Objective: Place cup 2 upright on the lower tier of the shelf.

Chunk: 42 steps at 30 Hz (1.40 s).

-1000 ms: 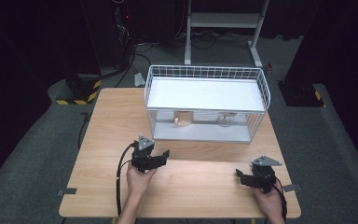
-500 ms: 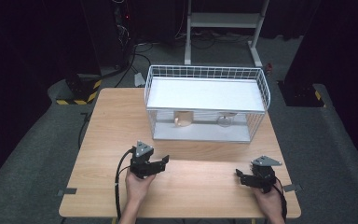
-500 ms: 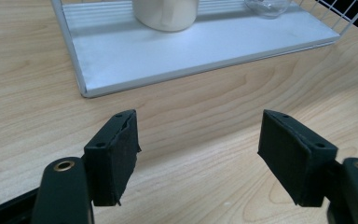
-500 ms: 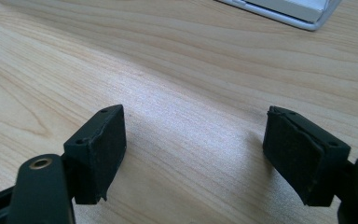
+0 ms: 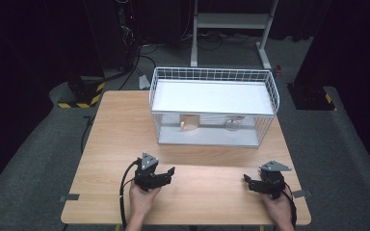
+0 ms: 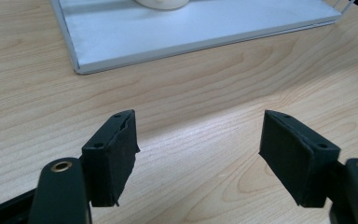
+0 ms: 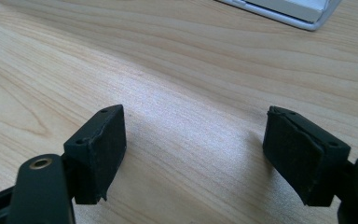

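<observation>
From above, your left tongs [image 5: 167, 174] and right tongs [image 5: 251, 181] rest low on the tabletop [image 5: 115, 139], well short of the wire rack [image 5: 212, 74] sheltering a cup [image 5: 189, 122]. Left gripper view: jaws spread, empty; reaching in risks snagging wire. Right gripper view: spread, empty.

White wire rack [image 5: 214, 96] on wood table [image 5: 115, 139] w/ beige mug [image 5: 189, 123] & glass [image 5: 231, 125] underneath.

pale wood-grain table [image 5: 115, 144], white wire rack [image 5: 212, 86], black grippers, beige cup [image 5: 189, 122]
</observation>
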Each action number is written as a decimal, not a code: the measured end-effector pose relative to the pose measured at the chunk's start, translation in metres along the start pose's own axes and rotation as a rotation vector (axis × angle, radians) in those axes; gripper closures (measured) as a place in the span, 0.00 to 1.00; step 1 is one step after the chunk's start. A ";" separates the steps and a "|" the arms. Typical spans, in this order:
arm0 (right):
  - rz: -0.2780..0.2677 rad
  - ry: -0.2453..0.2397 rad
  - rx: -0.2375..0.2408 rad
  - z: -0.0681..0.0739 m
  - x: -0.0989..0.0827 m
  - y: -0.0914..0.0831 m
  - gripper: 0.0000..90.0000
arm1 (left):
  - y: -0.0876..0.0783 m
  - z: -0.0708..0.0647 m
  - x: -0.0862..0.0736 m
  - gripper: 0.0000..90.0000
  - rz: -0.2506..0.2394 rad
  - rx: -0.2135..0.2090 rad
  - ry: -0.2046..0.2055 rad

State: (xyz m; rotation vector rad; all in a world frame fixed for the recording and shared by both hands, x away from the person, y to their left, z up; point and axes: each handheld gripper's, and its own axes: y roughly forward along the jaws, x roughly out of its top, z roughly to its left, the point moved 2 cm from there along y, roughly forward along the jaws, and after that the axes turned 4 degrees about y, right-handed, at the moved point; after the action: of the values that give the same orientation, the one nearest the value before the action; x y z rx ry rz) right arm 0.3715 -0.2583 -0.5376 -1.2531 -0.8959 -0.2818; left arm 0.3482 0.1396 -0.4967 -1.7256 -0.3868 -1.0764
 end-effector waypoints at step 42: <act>0.001 0.000 0.000 0.000 0.000 0.000 0.24 | 0.024 0.013 -0.036 0.29 0.094 0.187 0.027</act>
State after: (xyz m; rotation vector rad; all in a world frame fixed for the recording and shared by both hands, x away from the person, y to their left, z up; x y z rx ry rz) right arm 0.3714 -0.2583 -0.5376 -1.2532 -0.8952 -0.2815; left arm 0.3507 0.1493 -0.5409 -1.5467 -0.3737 -0.9644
